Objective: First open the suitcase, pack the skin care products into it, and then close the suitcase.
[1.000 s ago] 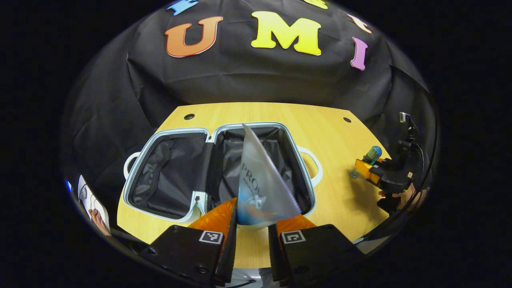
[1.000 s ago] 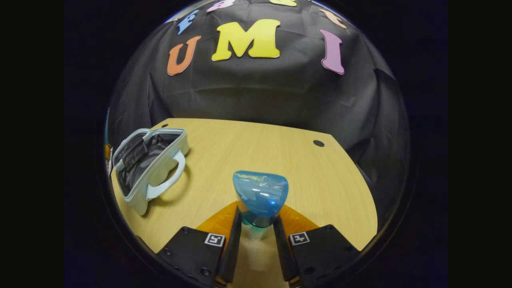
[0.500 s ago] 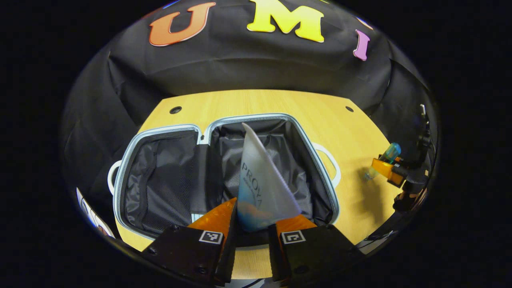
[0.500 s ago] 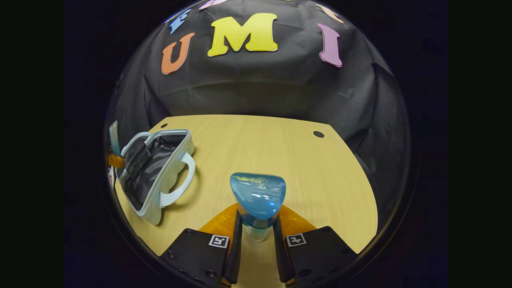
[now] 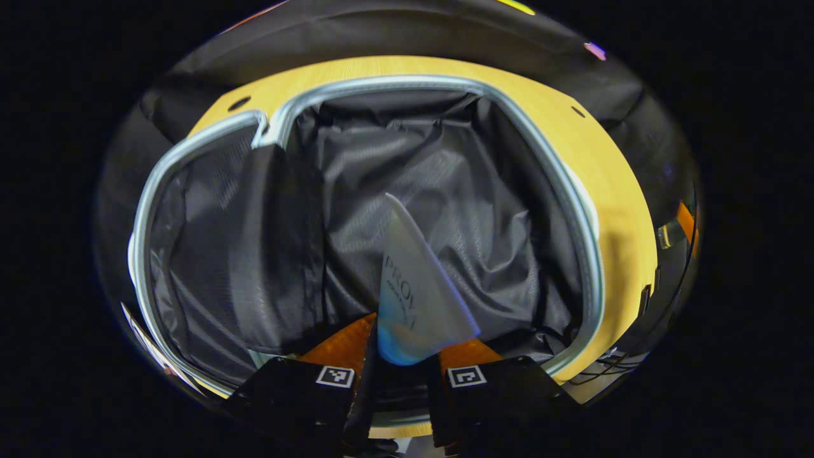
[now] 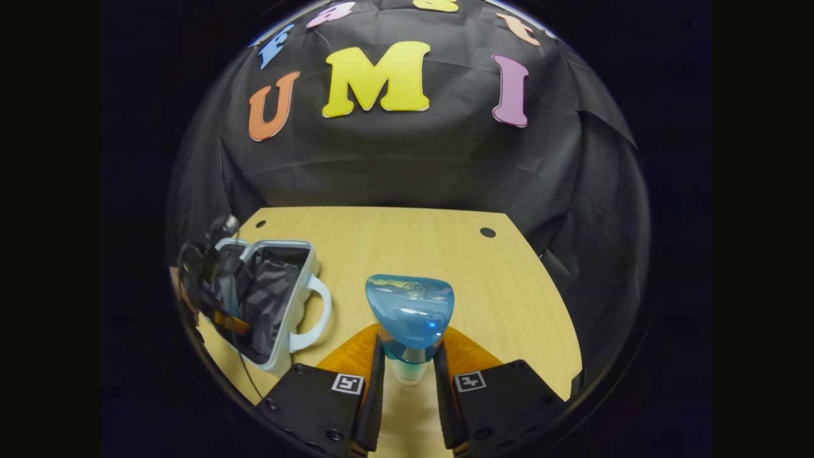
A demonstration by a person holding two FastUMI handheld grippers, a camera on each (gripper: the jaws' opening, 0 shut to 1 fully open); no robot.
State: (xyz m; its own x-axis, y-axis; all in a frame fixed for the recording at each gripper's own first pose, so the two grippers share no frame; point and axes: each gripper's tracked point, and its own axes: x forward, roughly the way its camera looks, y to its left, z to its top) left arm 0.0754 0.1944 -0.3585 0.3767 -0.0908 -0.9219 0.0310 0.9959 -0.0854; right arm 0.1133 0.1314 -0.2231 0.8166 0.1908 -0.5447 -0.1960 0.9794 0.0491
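Left gripper (image 5: 400,356) jaws pinching a frosted tube (image 5: 413,286) over the open suitcase (image 5: 585,254); right gripper (image 6: 407,375) jaws clamping a blue-capped bottle (image 6: 409,315).

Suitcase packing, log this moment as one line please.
suitcase: open on table | left gripper: shut on tube, over suitcase lining | right gripper: shut on blue-capped bottle, above table | packed: nothing yet

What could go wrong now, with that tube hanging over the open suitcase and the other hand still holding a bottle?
The left gripper pinches the tube only by its bottom end, so it might swing or slip out early. The suitcase lining is loose and crumpled, and could snag the fingers. The right gripper holds the bottle just below its cap; it could tip.
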